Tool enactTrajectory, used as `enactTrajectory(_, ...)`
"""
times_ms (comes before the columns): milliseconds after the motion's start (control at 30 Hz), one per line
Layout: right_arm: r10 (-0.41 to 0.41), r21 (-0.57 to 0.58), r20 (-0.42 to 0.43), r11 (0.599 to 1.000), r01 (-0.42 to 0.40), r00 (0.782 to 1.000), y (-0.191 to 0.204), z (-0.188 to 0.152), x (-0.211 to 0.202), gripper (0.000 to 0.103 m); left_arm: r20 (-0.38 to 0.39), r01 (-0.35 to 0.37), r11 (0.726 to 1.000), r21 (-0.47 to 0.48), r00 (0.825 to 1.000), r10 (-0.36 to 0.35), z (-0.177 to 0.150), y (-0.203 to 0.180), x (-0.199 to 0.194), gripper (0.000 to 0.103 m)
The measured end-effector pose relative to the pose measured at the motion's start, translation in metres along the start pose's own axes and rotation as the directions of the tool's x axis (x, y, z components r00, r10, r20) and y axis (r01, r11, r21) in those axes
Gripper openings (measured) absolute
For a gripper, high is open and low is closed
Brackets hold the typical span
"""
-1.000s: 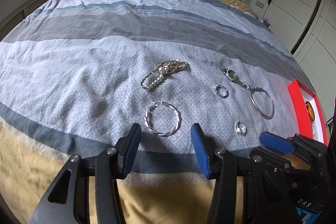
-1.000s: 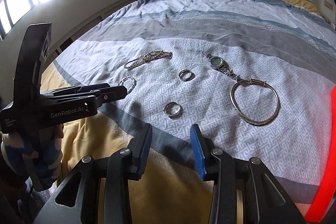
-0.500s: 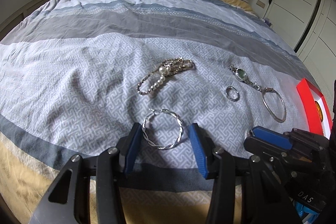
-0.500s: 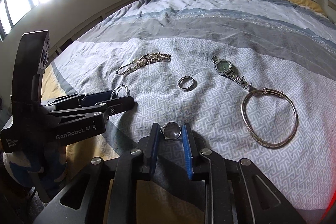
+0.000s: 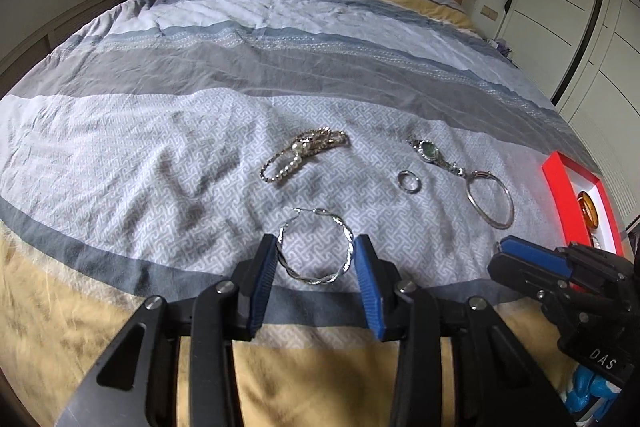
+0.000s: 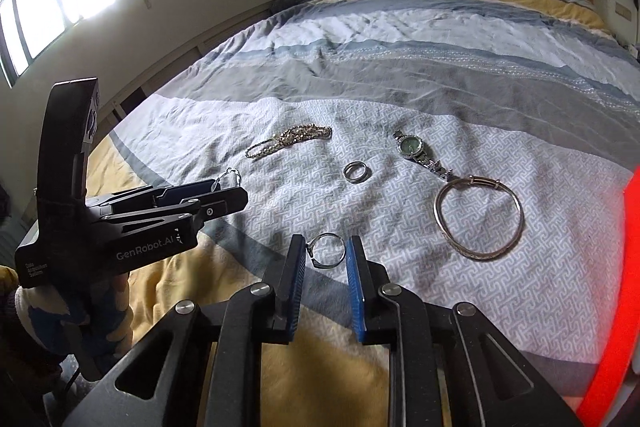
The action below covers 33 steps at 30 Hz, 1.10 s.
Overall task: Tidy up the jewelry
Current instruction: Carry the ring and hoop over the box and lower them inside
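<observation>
Silver twisted hoop earring (image 5: 314,246) lies on striped bedspread (image 5: 160,155) between spread jaws of left gripper (image 5: 316,255), pads just beside it. Right view: right gripper (image 6: 326,251) pinches small ring (image 6: 327,251); bangle (image 6: 478,217) ahead-right.
</observation>
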State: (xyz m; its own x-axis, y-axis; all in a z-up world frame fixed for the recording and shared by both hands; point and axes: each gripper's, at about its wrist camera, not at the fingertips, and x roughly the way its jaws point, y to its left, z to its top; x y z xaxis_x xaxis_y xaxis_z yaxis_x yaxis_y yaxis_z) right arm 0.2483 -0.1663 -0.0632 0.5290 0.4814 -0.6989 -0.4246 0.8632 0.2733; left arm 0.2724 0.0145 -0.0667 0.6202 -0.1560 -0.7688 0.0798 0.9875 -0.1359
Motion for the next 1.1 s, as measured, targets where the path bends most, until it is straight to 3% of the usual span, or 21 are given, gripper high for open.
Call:
enactTrajectory(167, -0.036, 0.022, 0.038, 0.999, 0.035, 0.999, -0.009, -0.009, -0.048, 0.021, 0.023, 0.028, 0.999, 0.042, 0.999, -0.029, 0.002, -0.028, -0.032, 0.037)
enactTrajectory(367, -0.134, 0.081, 0.076, 0.988, 0.128, 0.988, -0.052, -0.028, -0.113, 0.021, 0.018, 0.103, 0.990, 0.096, 0.994, -0.105, 0.000, -0.084, -0.050, 0.037)
enactTrajectory(633, -0.298, 0.173, 0.028, 0.942, 0.289, 0.954, -0.141, -0.069, -0.175, 0.021, -0.039, 0.257, 0.944, 0.208, 0.966, -0.255, -0.006, -0.194, -0.047, 0.037)
enactTrajectory(800, -0.345, 0.215, -0.028, 0.914, 0.343, 0.938, -0.190, -0.090, -0.190, 0.021, -0.099, 0.343, 0.897, 0.279, 0.939, -0.329, -0.015, -0.266, -0.033, 0.037)
enactTrajectory(933, -0.328, 0.225, -0.082, 0.914, 0.338, 0.941, -0.215, -0.099, -0.185, 0.021, -0.151, 0.385, 0.864, 0.325, 0.923, -0.355, -0.019, -0.311, -0.015, 0.037)
enactTrajectory(1100, -0.308, 0.205, -0.138, 0.921, 0.332, 0.941, -0.230, -0.106, -0.174, 0.021, -0.207, 0.382, 0.851, 0.361, 0.922, -0.326, -0.022, -0.347, 0.017, 0.037)
